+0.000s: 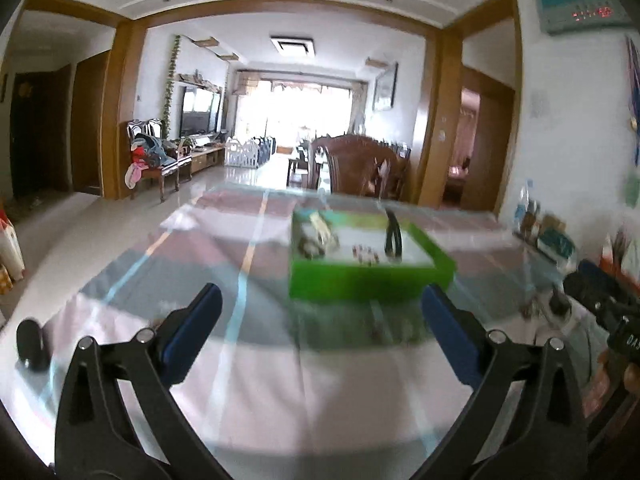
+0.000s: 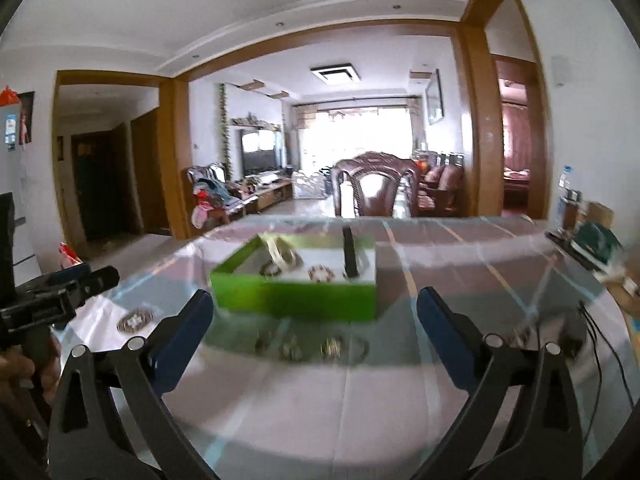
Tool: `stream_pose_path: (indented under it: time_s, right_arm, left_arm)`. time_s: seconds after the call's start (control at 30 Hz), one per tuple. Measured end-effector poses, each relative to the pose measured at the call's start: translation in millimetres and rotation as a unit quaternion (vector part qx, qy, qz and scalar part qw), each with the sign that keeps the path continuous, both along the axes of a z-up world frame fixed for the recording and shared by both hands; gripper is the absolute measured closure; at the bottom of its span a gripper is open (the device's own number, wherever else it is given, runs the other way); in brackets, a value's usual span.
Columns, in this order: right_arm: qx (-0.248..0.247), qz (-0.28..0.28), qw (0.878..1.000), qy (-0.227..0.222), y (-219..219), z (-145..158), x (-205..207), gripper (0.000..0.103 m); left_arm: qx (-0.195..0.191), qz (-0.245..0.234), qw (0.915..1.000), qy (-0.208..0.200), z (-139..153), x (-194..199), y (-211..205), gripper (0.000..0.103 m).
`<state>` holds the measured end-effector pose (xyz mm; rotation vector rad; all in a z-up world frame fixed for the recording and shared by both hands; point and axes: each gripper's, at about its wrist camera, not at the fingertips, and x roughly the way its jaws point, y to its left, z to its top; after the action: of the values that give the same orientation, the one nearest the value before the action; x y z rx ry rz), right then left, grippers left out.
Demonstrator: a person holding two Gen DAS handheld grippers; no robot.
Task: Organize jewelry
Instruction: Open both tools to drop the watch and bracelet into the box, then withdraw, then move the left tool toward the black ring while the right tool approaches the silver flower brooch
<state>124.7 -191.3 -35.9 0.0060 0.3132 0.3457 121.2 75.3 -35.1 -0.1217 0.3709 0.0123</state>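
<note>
Low in both views, my left hand-held gripper [image 1: 320, 320] and right hand-held gripper [image 2: 316, 320] stand spread wide, grasping nothing. Just beyond, loose bracelets [image 2: 332, 346] lie on the surface [image 2: 360, 400] before the green box [image 2: 296, 292], mid-frame, which already carries several pieces. I'd pick one bracelet, descend slowly, pinch its rim squarely.
</note>
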Motion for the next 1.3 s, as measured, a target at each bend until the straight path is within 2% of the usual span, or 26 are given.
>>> stream_pose_path:
  time_s: [0.13,0.33,1.3]
  right_arm:
    - [-0.008,-0.008,1.0,0.014,0.6,-24.9,-26.2,0.004]
    - [-0.007,-0.015,0.999,0.037,-5.2,-41.5,-35.9,0.004]
    - [0.003,-0.011,0.998,0.057,-6.5,-47.3,-29.7,0.004]
  left_arm:
    - [-0.006,-0.011,0.9999,0.004,-21.1,-26.6,-16.3,0.004]
    - [0.015,-0.018,0.9989,0.042,-45.6,-35.7,-32.9,0.004]
    - [0.009,-0.036,0.9964,0.076,-57.7,-23.1,-34.5,0.004]
